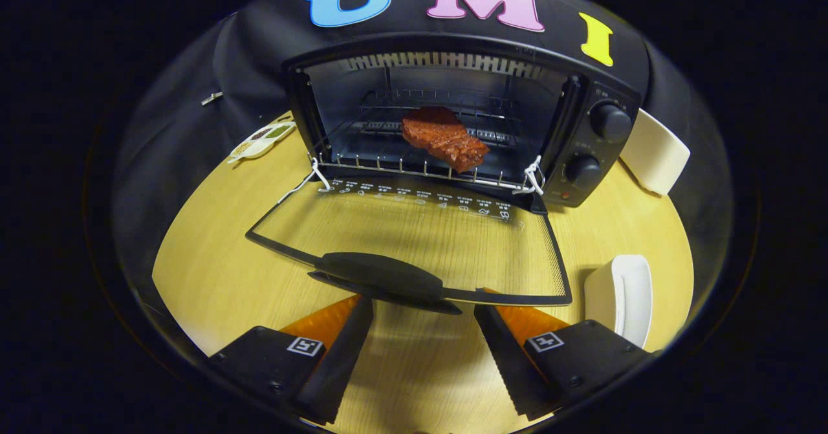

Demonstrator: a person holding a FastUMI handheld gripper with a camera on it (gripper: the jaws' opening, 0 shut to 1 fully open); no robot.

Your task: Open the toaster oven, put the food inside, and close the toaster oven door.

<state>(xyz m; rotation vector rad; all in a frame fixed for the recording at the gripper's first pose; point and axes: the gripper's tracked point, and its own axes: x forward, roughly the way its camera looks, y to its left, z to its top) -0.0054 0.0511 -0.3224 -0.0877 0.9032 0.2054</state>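
With the reddish-brown slab of meat lying on the wire rack inside the black toaster oven, I held the gripper spread wide and empty just short of the glass door's black handle, which I judged wanted lifting from beneath.

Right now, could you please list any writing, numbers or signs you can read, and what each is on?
None can be read.
Door: a row of white print along the hinge edge, too small.
Dials: markings blurred.
Gripper, open: square marker patterns, no words.
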